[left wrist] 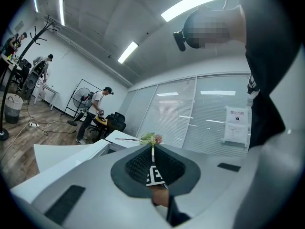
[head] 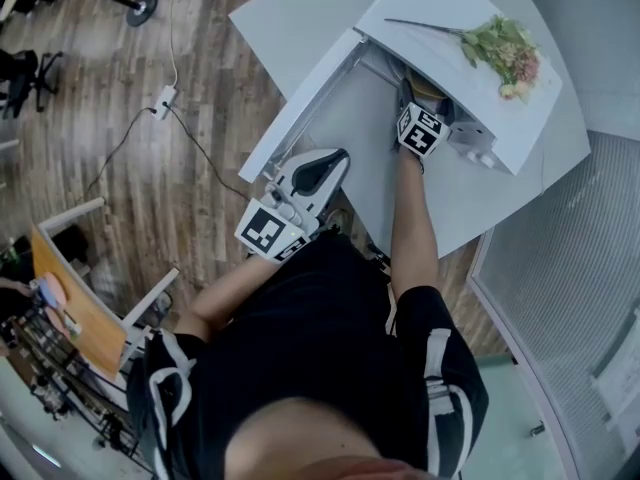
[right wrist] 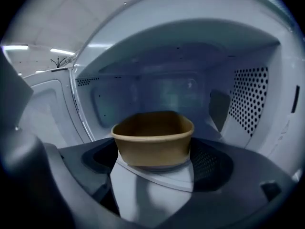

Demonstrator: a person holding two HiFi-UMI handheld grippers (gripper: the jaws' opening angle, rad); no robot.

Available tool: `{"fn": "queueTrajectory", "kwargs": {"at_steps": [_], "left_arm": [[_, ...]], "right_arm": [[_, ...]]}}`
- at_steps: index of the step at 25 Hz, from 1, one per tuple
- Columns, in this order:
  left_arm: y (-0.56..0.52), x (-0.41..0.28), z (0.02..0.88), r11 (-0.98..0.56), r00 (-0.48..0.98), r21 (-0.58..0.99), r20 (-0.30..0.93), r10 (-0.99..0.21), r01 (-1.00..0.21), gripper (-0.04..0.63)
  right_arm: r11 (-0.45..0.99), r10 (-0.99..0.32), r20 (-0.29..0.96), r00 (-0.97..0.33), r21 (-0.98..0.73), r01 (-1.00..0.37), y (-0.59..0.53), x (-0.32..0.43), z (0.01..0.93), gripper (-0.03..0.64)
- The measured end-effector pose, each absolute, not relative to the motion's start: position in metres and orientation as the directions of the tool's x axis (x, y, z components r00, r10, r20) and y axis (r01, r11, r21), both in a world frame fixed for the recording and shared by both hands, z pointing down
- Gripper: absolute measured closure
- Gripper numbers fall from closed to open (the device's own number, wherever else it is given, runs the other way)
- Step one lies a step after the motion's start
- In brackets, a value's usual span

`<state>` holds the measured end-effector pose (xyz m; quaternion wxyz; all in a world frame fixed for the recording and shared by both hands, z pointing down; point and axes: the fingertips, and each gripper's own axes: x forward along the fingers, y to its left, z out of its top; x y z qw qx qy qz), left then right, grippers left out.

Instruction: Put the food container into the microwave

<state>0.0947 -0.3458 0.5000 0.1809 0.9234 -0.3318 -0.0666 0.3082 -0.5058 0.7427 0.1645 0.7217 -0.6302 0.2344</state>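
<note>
Jaws of the right gripper clamp a tan paper food container inside a white microwave; the left gripper is closed, empty.

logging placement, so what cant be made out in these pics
- Food container inside: right gripper view, its own wall hides it.
- Its underside: same view, right gripper covers it.
- Whole container: head view, microwave top hides it.

Food container inside microwave
</note>
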Motion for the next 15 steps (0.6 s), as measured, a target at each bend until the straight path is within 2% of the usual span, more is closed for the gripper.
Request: {"fn": "queueTrajectory", "kwargs": {"at_steps": [15], "left_arm": [[-0.351, 0.094, 0.515, -0.71, 0.786, 0.413, 0.022, -0.618, -0.57, 0.563]], "right_arm": [[-0.153, -0.78, 0.621, 0.08, -0.066, -0.986, -0.522, 0.315, 0.783, 0.127]]}}
